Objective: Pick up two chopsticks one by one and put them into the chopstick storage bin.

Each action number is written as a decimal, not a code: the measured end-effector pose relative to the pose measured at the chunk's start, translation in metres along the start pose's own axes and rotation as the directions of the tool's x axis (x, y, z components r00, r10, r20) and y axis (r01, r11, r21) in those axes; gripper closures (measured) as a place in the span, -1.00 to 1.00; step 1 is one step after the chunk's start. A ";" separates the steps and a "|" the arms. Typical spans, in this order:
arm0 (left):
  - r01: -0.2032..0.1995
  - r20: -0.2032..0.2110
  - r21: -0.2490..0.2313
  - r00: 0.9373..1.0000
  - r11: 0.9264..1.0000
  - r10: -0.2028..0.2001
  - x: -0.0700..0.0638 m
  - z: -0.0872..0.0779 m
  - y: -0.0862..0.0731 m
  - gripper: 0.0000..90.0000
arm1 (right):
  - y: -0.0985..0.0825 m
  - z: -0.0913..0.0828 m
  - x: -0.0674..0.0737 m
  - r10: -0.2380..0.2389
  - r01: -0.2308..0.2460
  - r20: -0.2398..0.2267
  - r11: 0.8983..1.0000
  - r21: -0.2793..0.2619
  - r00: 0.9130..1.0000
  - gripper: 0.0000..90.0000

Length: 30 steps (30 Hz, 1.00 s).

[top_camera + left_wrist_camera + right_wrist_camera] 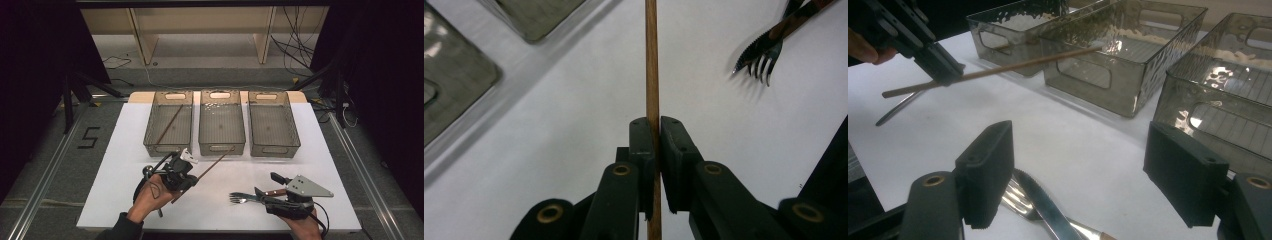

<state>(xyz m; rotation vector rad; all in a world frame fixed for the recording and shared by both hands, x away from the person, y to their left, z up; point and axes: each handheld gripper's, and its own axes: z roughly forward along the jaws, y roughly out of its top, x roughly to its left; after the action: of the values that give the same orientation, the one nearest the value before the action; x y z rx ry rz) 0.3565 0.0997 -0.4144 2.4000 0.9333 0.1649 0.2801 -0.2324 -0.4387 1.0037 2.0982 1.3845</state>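
High view: fixed above the near edge of the table (125, 150), facing forward and down, taking in all 3 trays (222, 122) at the far side.
Left gripper view: close over the tabletop, looking along its jaws at a clamped chopstick (652, 65).
Right gripper view: low, facing far-left toward the trays.
Shared: chopstick, fork (760, 52), trays.

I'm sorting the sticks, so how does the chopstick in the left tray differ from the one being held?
The chopstick in the left tray lies loose inside its tray; the held chopstick is clamped in the shut left hand-held gripper. The tray one rests on the tray floor, while the held one is off the table, its tip toward the middle tray. Both are thin, brown wooden sticks lying at a similar slant.
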 end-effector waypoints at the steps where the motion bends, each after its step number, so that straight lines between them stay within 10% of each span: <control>1: 0.000 -0.002 -0.004 1.000 1.000 0.000 0.001 -0.002 0.000 0.87 | 0.000 0.000 0.000 0.000 0.000 -0.002 1.000 -0.001 1.000 -0.36; 16: 0.066 -0.046 -0.094 0.996 0.993 -0.070 0.029 -0.037 -0.005 0.87 | 0.000 0.000 0.000 0.000 0.000 0.001 1.000 0.001 1.000 -0.36; 30: 0.154 -0.094 -0.181 0.980 0.971 -0.173 0.067 -0.060 -0.009 0.87 | 0.000 0.001 -0.001 0.005 -0.005 0.001 1.000 -0.001 1.000 -0.36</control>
<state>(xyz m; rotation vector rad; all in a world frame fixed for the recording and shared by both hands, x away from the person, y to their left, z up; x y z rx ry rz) 0.3833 0.1768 -0.3742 2.1624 1.1152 0.3046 0.2811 -0.2331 -0.4394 1.0097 2.0959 1.3870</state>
